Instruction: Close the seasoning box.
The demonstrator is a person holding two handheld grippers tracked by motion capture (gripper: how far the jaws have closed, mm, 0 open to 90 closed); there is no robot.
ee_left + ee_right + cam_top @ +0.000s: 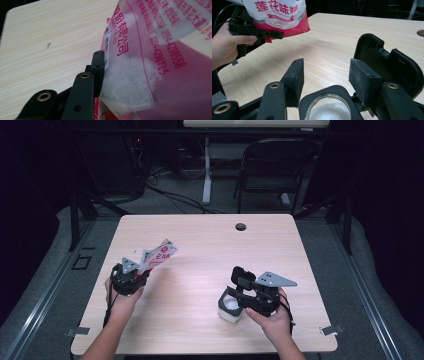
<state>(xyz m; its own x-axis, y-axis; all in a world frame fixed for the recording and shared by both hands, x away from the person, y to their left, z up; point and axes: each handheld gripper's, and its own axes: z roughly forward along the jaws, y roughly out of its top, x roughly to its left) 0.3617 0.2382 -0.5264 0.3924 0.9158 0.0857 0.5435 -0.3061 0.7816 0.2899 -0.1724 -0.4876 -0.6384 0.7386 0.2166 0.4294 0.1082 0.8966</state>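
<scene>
**Bag of white crystals held up beside an opened jar**

Holding a pink-and-white bag clamped between its jaws, the left gripper sat well to the left of the white jar, raised off the table with the bag tilted up and away. In the left gripper view, one black jaw pressed flat against the bag, white crystals showing through its clear panel. The right gripper stood directly at the jar, its two pads spread apart above the black collar, touching nothing I could make out. The jar's flip lid stood open just behind the mouth, and white crystals lay inside.
</scene>
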